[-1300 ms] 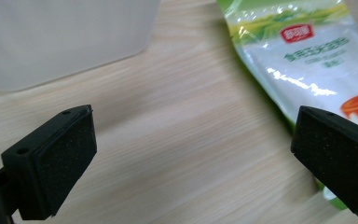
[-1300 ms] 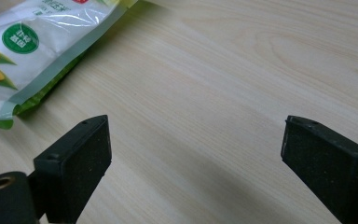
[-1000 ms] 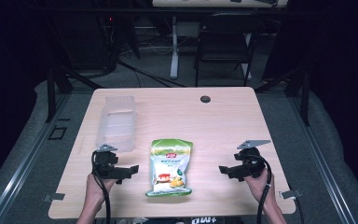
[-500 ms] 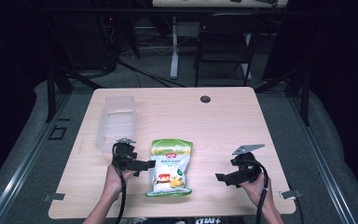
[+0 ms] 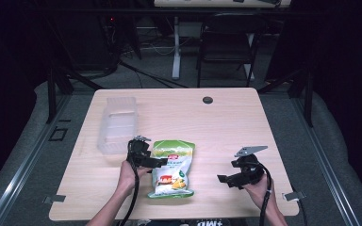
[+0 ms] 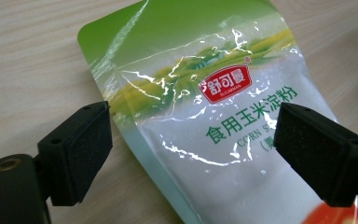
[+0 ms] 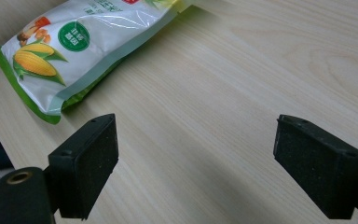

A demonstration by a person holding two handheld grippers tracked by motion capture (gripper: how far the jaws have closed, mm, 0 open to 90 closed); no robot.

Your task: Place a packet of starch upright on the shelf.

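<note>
a: on the table (image 5: pixel 122 188), near its front edge, the corn starch pouch (image 5: pixel 172 167) lies flat, long axis running away from me toward the far side, green top edge far, corn picture near.

b: tongs?

a: left gripper (image 5: pixel 156 161) sits at the pouch's left edge, about halfway up. in the left gripper view its 2 pads (image 6: pixel 81 158) straddle that edge, spread, nothing pinched; jaws have just been closing a bit with the pouch between them, no pad pressing yet. right gripper (image 5: pixel 224 179) hangs well apart to the right, jaws spread over bare wood.

b: so which hand takes it?

a: left, i'd say, it's far nearer. the grab turns on that left edge lying between the pads, pouch stretching off to the right of them.

b: anything hidden?

a: pouch's bottom is cut off in the left gripper view, its top cut off in the right gripper view (image 7: pixel 51 51). can't tell if the lower pad is under the film or just beside it. clear plastic bin (image 5: pixel 117 123) just behind the left gripper, contents hard to make out.
</note>
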